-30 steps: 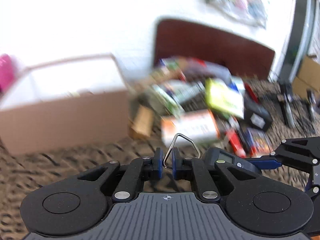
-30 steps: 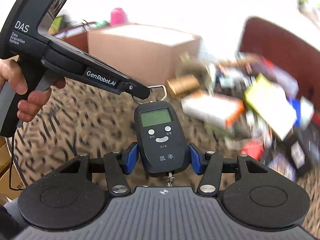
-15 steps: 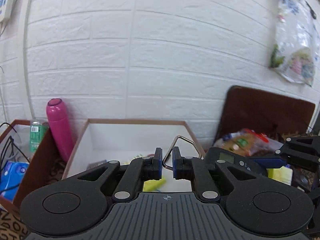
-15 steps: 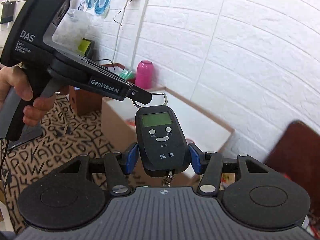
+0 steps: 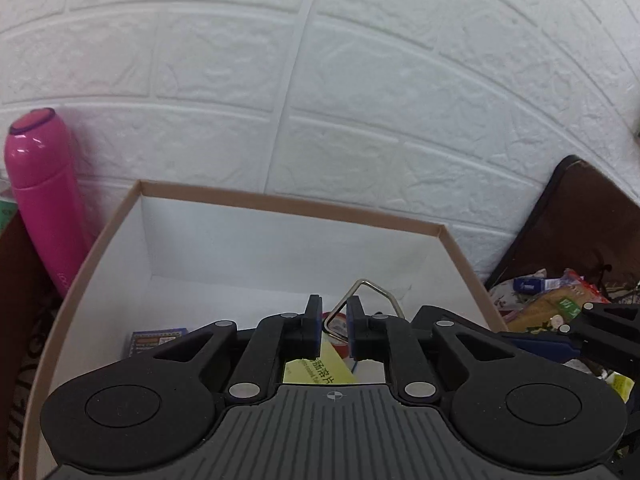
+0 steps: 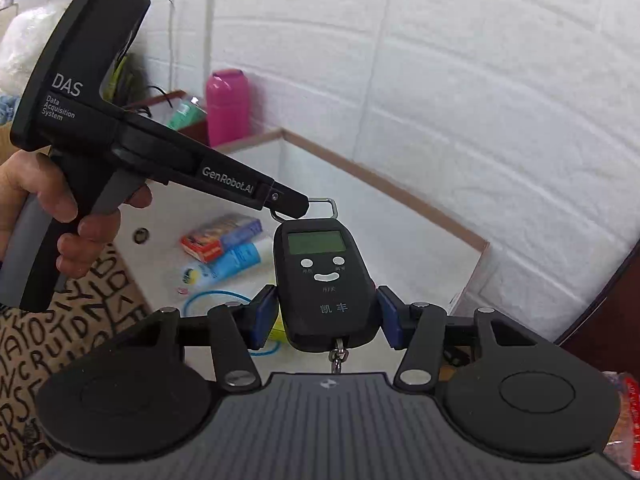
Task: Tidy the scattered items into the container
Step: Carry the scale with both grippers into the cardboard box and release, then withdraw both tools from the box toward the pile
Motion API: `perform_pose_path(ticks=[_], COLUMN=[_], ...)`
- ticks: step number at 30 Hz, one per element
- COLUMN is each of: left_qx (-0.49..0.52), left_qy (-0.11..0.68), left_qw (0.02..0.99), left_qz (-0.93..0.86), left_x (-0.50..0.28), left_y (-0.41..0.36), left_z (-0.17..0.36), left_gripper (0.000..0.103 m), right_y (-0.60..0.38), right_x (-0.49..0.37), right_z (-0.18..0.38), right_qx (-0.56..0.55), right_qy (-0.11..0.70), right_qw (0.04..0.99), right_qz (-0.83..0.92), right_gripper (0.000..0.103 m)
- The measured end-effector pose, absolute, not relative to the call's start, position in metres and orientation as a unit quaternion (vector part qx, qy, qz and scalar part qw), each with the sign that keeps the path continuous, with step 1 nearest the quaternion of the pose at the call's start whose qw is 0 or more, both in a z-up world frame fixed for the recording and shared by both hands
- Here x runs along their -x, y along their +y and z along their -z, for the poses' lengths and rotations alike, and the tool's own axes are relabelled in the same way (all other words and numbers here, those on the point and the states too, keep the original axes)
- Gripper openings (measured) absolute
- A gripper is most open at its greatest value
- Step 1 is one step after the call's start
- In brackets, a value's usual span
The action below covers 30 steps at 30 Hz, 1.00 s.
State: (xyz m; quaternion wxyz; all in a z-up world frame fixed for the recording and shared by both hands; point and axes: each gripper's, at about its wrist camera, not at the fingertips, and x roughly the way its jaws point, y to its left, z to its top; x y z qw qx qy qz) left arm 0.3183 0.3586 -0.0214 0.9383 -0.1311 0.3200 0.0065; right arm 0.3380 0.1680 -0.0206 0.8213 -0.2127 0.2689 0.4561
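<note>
1. Right gripper (image 6: 327,316) clenched on black hanging scale (image 6: 326,280), held above the open cardboard box (image 6: 400,196).
2. Left gripper (image 5: 334,330) pinching the scale's wire ring (image 5: 366,300) over the same box.
3. Inside: a red-blue packet (image 6: 220,236), a blue tube (image 6: 224,266), a yellow leaflet (image 5: 318,368).
4. Beside the box, against the white brick wall (image 5: 320,80): pink bottle (image 5: 44,196).
5. Off to the right: loose snack packets (image 5: 552,300).
</note>
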Motion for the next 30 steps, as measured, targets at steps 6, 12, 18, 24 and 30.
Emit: perform_pose_path(ticks=[6,12,18,24,30], left_qx=[0.231,0.247,0.163,0.141,0.117], left_qy=[0.320,0.335,0.335,0.331,0.310], left_qw=[0.919,0.909,0.928,0.933,0.943], left_qz=[0.003,-0.019,-0.013,0.007,0.044], left_x=[-0.337,-0.324,-0.298,-0.269,-0.225], left_y=[0.379,0.379,0.348,0.313,0.260], left_z=[0.033,0.029,0.014,-0.012,-0.035], left_gripper=[0.092,0.103,0.103,0.103,0.103], right_y=[0.182,0.181,0.165,0.145,0.103], right_x=[-0.362,-0.357,-0.343,-0.315,-0.275], right_z=[0.042,0.040,0.022,-0.005,-0.031], right_qx=[0.220,0.237,0.243,0.249,0.249], right_qy=[0.287,0.255,0.236,0.211,0.180], right_qw=[0.818,0.835,0.848,0.853,0.859], right_qz=[-0.447,-0.427,-0.409,-0.408,-0.409], right_gripper=[0.057,0.087,0.095,0.098,0.100])
